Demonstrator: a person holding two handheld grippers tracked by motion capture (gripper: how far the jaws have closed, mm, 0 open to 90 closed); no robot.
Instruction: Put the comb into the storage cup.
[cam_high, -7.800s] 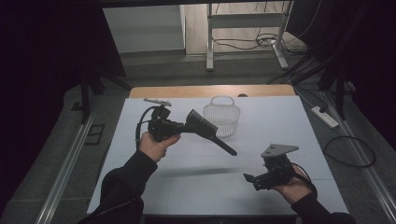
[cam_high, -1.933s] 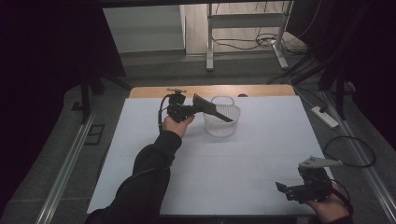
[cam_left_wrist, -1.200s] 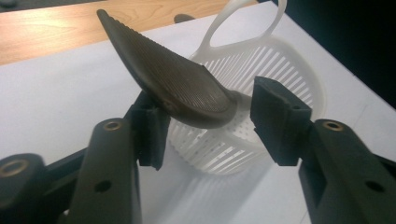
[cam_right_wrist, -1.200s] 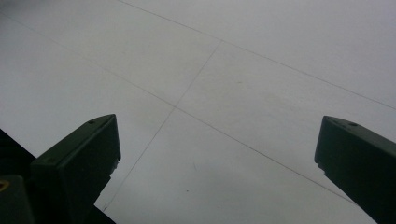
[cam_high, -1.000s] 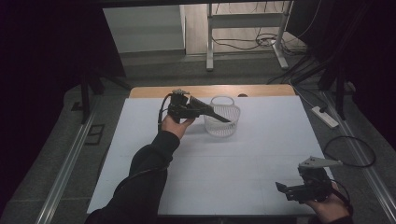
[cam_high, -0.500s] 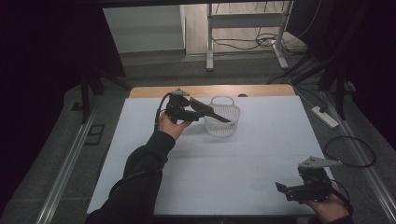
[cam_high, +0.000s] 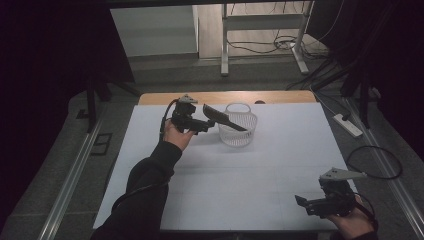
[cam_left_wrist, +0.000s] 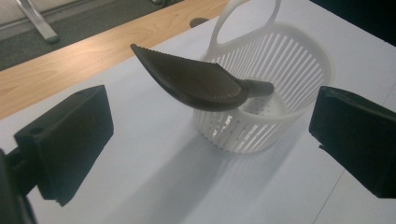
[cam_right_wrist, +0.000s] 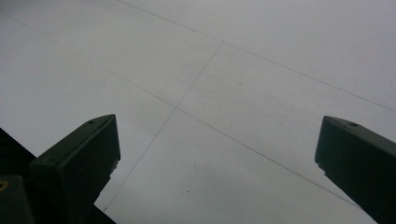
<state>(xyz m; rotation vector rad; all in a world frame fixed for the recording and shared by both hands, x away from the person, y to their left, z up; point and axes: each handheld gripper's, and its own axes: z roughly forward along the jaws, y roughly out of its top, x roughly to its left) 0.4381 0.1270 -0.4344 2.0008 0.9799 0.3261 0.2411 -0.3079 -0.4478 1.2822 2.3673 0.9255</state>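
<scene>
The black spatula (cam_left_wrist: 198, 84) lies across the white basket (cam_left_wrist: 280, 93), handle inside, just ahead of the left claw (cam_left_wrist: 205, 154), whose jaws have just opened wide and empty; the right claw (cam_right_wrist: 215, 163), also wide, is far away.

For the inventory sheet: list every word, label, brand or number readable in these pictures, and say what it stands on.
None can be read.
The black scoop is plain, apart from its fine ridges.
The white basket carries no label or mark.
The black pads of the left gripper are bare.
The white table sheet has thin lines and no print.
</scene>
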